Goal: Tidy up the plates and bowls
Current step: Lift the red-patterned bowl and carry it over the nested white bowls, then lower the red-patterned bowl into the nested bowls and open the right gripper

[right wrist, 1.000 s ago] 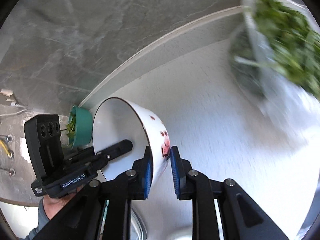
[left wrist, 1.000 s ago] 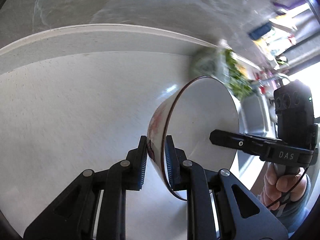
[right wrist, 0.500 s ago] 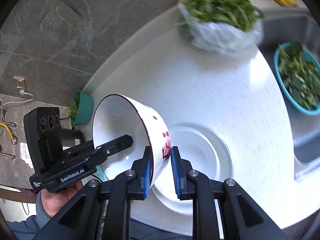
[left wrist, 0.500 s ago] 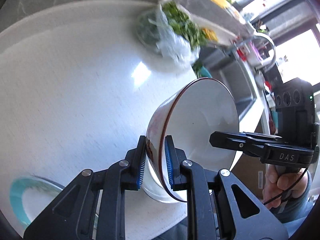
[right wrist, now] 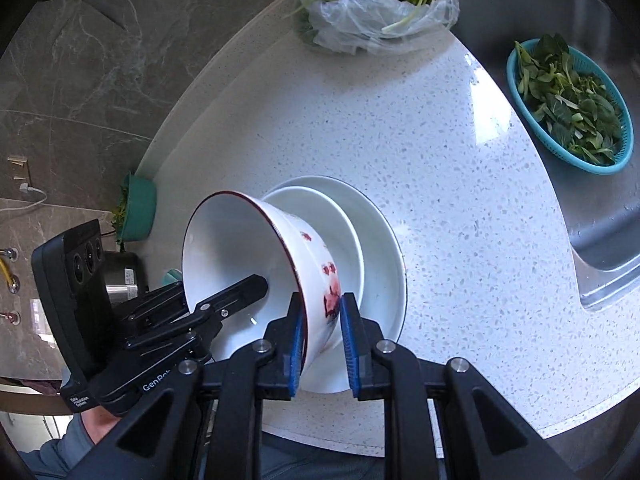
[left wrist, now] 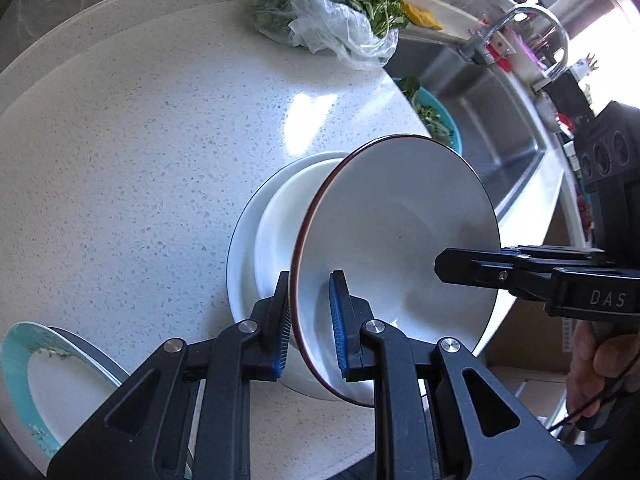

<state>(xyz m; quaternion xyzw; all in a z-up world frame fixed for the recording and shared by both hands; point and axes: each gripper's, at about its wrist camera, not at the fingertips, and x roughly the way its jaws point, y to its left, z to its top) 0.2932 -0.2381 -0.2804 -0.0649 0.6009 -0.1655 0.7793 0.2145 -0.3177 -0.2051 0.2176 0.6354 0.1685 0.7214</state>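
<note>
A white bowl with a dark red rim and red flower marks [left wrist: 400,240] [right wrist: 240,256] hangs tilted between both grippers. My left gripper [left wrist: 308,320] is shut on its rim on one side. My right gripper [right wrist: 322,340] is shut on the opposite rim. The bowl is just above a plain white bowl [left wrist: 280,216] [right wrist: 340,224] that sits on a white plate [left wrist: 242,240] [right wrist: 384,248] on the speckled white counter [left wrist: 140,140]. Whether the two bowls touch is hidden.
A teal-rimmed plate [left wrist: 36,376] lies at the counter's near left edge. A plastic bag of greens [left wrist: 328,12] [right wrist: 372,4] sits at the back. A teal basket of leaves [right wrist: 568,100] rests in the steel sink [left wrist: 492,112]. A green tub [right wrist: 138,208] stands by the wall.
Both grippers have swung the bowl down from facing the wall to over the counter, lowering it toward the white bowl and plate. Both grips stayed shut.
</note>
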